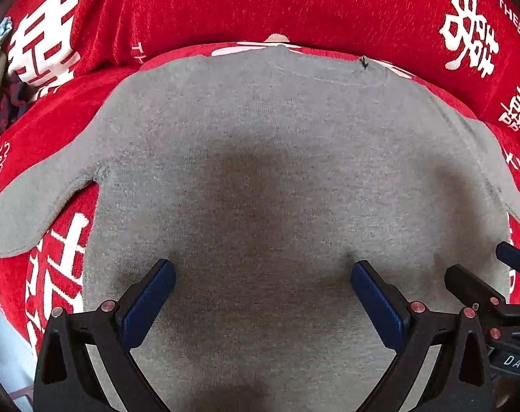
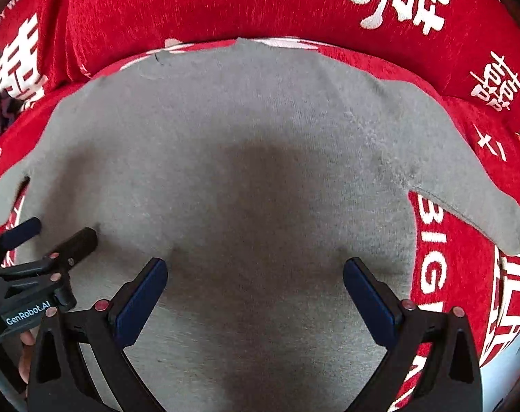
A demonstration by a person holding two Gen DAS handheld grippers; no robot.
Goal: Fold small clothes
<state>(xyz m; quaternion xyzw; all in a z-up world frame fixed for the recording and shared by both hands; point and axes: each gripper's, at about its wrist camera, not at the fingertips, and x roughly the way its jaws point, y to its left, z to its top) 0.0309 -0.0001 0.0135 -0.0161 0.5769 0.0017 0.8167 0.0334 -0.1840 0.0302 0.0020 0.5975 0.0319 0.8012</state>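
Both the left hand-held gripper (image 1: 262, 274) and right hand-held gripper (image 2: 255, 273) gape wide, empty, above the flat grey shirt (image 1: 277, 171) on a red cloth (image 1: 225, 3).

We see a red cloth (image 1: 198, 7) with white characters; spread flat on it lies a grey garment (image 1: 260, 171).

Matt grey knit shirt (image 1: 260, 158), fuzzy red velvety cloth (image 1: 225, 3), matt black plastic jaws, blue pads (image 1: 150, 305)
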